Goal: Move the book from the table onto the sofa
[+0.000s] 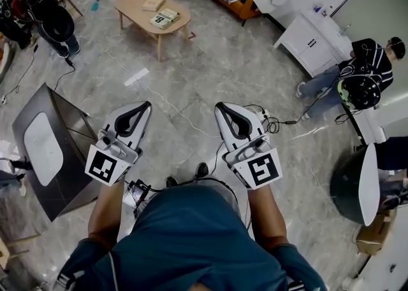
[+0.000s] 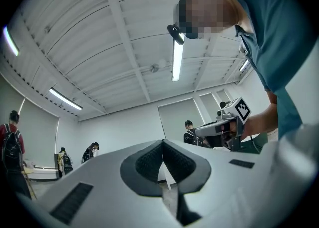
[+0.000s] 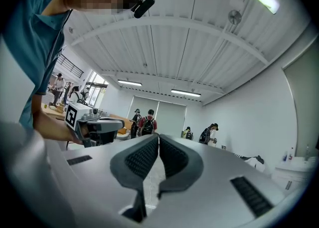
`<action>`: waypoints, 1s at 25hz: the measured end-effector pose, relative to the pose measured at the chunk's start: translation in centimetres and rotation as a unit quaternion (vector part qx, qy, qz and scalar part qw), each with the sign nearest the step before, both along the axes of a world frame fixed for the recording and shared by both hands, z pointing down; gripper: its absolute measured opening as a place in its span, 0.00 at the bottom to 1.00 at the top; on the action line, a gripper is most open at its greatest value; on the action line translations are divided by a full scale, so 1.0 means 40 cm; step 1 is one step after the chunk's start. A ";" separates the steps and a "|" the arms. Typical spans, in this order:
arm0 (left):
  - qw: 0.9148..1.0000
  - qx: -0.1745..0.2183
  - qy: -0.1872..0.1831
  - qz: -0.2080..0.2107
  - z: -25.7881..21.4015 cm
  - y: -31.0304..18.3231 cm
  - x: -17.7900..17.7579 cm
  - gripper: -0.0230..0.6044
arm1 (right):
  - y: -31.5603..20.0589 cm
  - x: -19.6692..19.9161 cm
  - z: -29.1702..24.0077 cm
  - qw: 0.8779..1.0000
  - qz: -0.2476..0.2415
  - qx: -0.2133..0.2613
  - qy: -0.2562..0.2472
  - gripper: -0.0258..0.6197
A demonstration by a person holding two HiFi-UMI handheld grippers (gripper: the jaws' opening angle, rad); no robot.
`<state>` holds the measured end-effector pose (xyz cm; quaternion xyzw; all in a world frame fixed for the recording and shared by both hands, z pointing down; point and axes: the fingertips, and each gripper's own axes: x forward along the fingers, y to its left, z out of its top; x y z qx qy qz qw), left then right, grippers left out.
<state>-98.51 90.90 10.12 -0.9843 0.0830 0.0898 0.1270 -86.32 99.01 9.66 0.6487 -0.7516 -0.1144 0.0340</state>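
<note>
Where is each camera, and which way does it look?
Head view: on the person's head, looking steeply down at the floor; shows left arm, right arm, shirt, left gripper, right gripper.
Left gripper view: on that gripper, looking along its shut jaws up at the ceiling; shows shirt, right arm.
Right gripper view: on that gripper, also tilted up along shut jaws; shows shirt, left arm.
Shared: each gripper view shows the other gripper.
</note>
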 end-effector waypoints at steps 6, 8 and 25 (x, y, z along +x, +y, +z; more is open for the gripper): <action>1.000 -0.007 -0.003 0.011 0.014 -0.059 0.061 0.04 | -0.078 0.042 -0.012 1.000 0.012 0.006 0.022 0.06; 1.000 -0.007 0.003 0.010 0.012 -0.080 0.100 0.04 | -0.106 0.077 -0.011 1.000 0.013 0.007 0.026 0.06; 0.999 -0.007 -0.025 -0.042 0.047 -0.287 0.405 0.04 | -0.335 0.379 0.054 0.999 -0.033 -0.009 -0.017 0.06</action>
